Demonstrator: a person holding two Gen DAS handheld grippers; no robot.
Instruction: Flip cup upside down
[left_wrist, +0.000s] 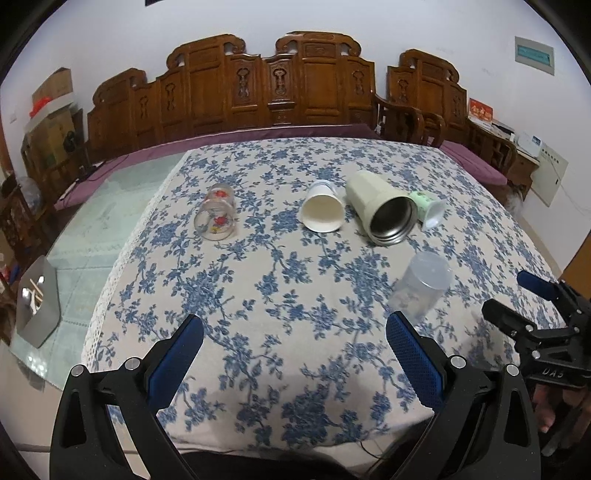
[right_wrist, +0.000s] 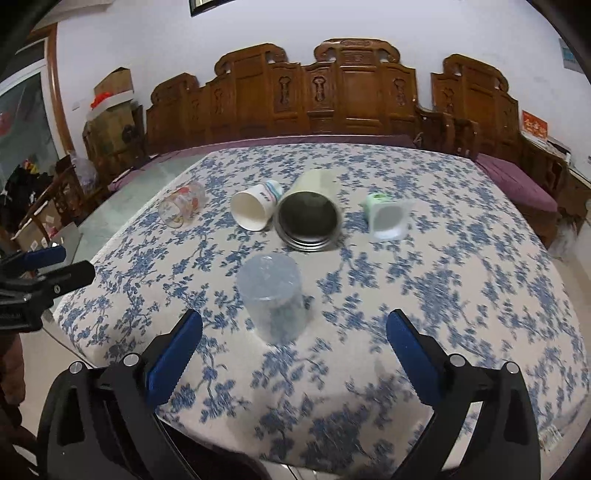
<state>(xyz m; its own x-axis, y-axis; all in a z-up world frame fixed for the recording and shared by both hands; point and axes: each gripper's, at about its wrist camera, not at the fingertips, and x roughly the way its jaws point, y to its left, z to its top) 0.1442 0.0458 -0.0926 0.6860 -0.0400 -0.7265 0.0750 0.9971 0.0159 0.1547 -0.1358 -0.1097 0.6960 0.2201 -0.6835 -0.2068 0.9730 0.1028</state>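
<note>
Clear plastic cup (right_wrist: 274, 299): standing inverted, near centre of worktop (right_wrist: 461, 295); apparently already flipped. Right gripper (right_wrist: 294, 341): fingers apart, empty, just behind it. Left gripper (left_wrist: 294, 341): likewise apart, idle.

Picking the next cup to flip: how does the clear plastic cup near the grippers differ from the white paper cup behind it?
The clear plastic cup stands mouth-down on its rim; the white paper cup lies on its side, its open mouth facing the cameras. The plastic cup is see-through, the paper cup opaque with a printed band. The plastic cup sits nearest the grippers, the paper cup farther back beside the cream steel tumbler. Both rest on the blue floral tablecloth, ungripped.
</note>
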